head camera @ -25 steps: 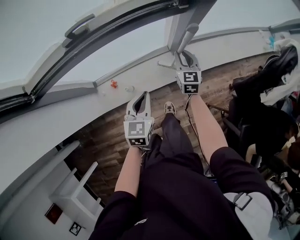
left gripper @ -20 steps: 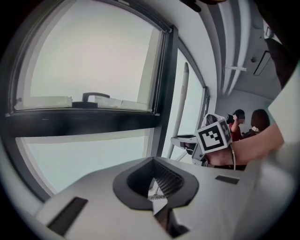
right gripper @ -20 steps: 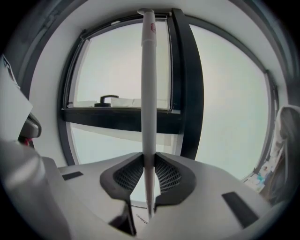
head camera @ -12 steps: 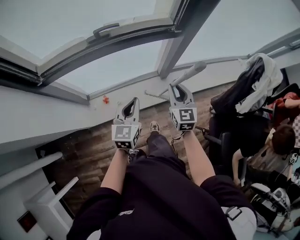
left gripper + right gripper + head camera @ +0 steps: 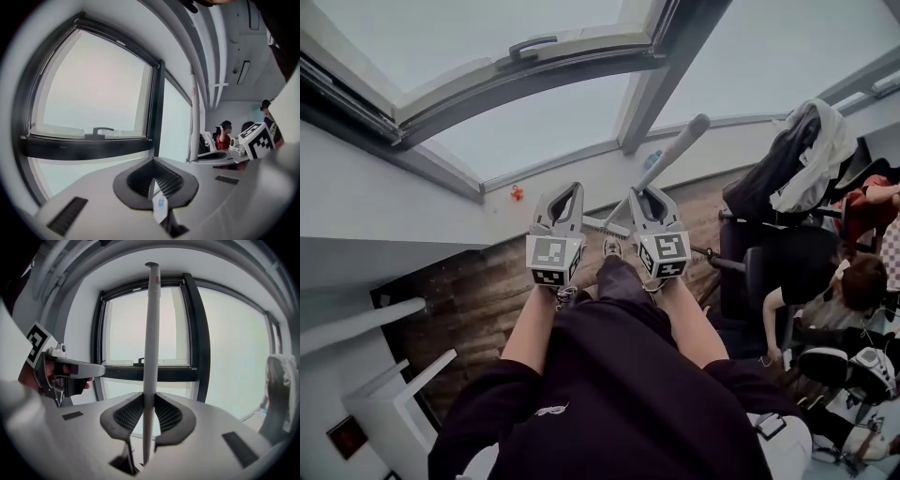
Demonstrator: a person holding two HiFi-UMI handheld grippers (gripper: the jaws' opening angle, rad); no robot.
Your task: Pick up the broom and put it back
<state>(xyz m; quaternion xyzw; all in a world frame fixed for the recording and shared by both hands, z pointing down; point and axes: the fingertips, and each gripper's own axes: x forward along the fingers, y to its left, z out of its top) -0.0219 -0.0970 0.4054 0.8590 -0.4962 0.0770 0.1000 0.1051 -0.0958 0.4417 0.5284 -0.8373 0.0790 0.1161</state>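
Observation:
The broom's pale grey handle (image 5: pixel 675 152) slants up to the right in the head view, and its toothed head (image 5: pixel 602 226) pokes out left between the two grippers. My right gripper (image 5: pixel 648 196) is shut on the handle; in the right gripper view the handle (image 5: pixel 151 333) stands upright between the ribbed pads (image 5: pixel 127 414) of that gripper (image 5: pixel 149 397). My left gripper (image 5: pixel 567 193) hangs just left of it, apart from the broom. Its jaws (image 5: pixel 153 161) are shut, with only a small white tag (image 5: pixel 159 206) at their base. The left gripper (image 5: pixel 99 366) also shows side-on in the right gripper view.
Ahead is a large window with a handle (image 5: pixel 532 44) and a dark upright post (image 5: pixel 661 75). A small red object (image 5: pixel 517 193) lies on the sill. Clothes drape over a chair (image 5: pixel 802 164) at right, with seated people (image 5: pixel 858 281) nearby. Wood floor (image 5: pixel 478 291) lies below, a white shelf (image 5: pixel 394 403) at lower left.
Both grippers have risen and drawn side by side. The right one still holds the broom, whose handle now leans up to the right. The view has swung toward the window and the chair.

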